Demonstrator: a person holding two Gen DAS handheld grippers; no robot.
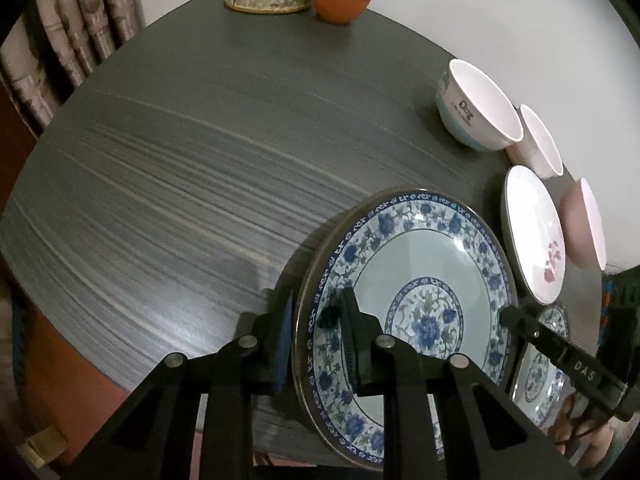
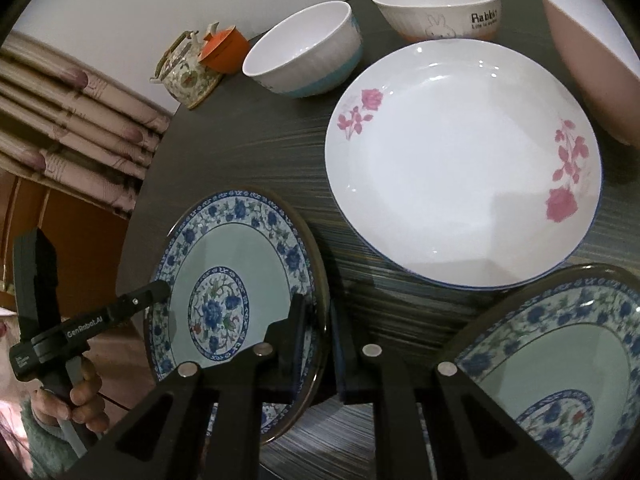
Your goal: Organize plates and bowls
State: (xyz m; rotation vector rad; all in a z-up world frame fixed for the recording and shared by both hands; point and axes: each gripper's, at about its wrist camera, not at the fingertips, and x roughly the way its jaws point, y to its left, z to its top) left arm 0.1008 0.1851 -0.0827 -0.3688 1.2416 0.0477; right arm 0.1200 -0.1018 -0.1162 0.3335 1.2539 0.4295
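Both tongs grip the same blue-patterned plate (image 1: 404,276), which is tilted up on edge above the dark round tabletop (image 1: 180,184). The left tongs (image 1: 316,320) are closed on one side of its rim, one pad behind the plate and the other on its patterned face. The right tongs (image 2: 318,320) pinch the opposite rim, nearly closed, with the thin edge of the plate between the pads.

A second blue-patterned plate (image 2: 560,364) lies just beside the held one, near the tabletop's near edge. Beyond it sits a white plate with pink roses (image 2: 460,152), flat on the tabletop.

Along the far edge stand three bowls: a white bowl with a blue band (image 2: 308,52), a white bowl with a rabbit drawing (image 2: 436,8) and a pink bowl (image 2: 588,64), close together. Further along the same edge, well apart from the plates, are a flowered teapot (image 2: 188,76) and an orange lidded cup (image 2: 224,50), touching or nearly so.

A hand (image 2: 80,400) with a fuzzy green sleeve (image 2: 44,444) holds the left tongs' handle. Folded patterned curtains (image 2: 72,120) hang beyond the tabletop.
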